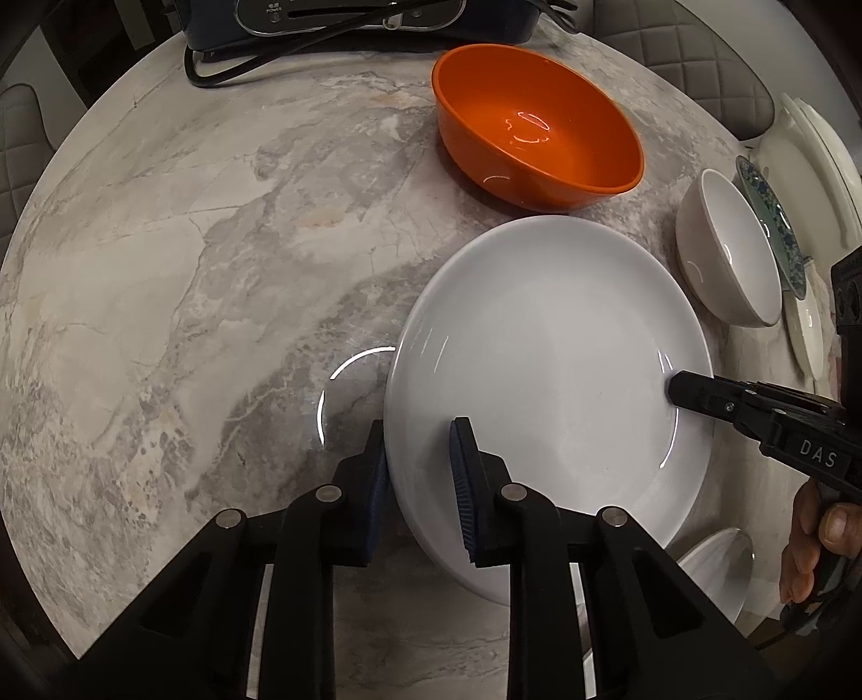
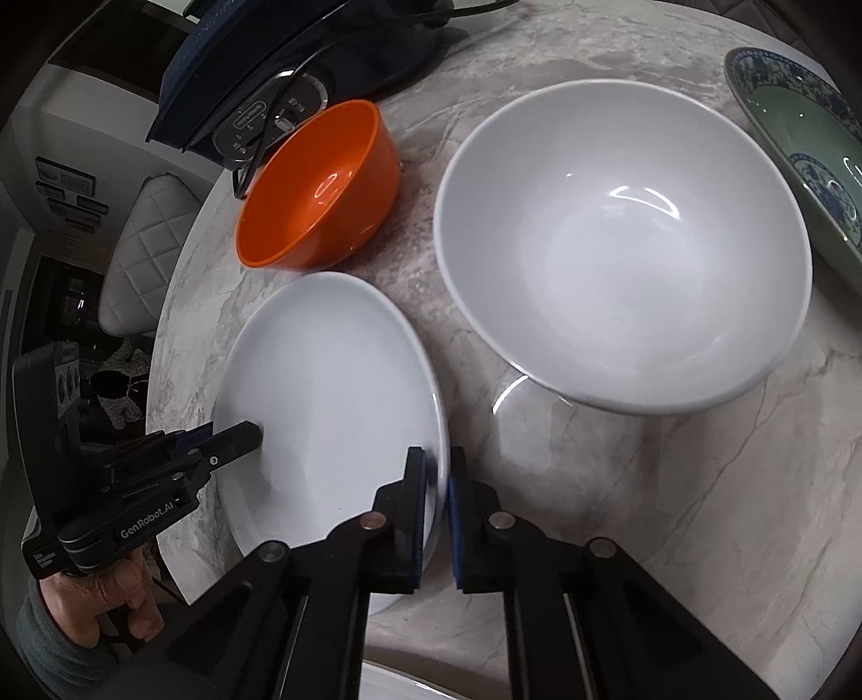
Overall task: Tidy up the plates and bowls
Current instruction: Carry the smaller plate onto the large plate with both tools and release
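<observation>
Dim, even indoor light, curved glare on the marble table [image 1: 215, 269], fisheye-bent edges, dark vignetted corners

On the round table [image 1: 161, 269], taking the left wrist view as a clock face, the plate [image 1: 549, 377] lies just right of centre. The larger bowl [image 1: 539, 129] stands at one o'clock, just beyond the plate's far rim. The smaller bowl [image 1: 727, 247] sits at three o'clock, beside the plate and apart from it. Behind that bowl, at the table's edge, a patterned dish [image 1: 776, 226] lies partly hidden, with another dish [image 1: 805, 328] below it. At twelve o'clock an appliance [image 1: 350, 21] sits at the far edge, its cord [image 1: 226, 64] trailing onto the table. At five o'clock a further dish [image 1: 716, 565] lies near the plate.
</observation>
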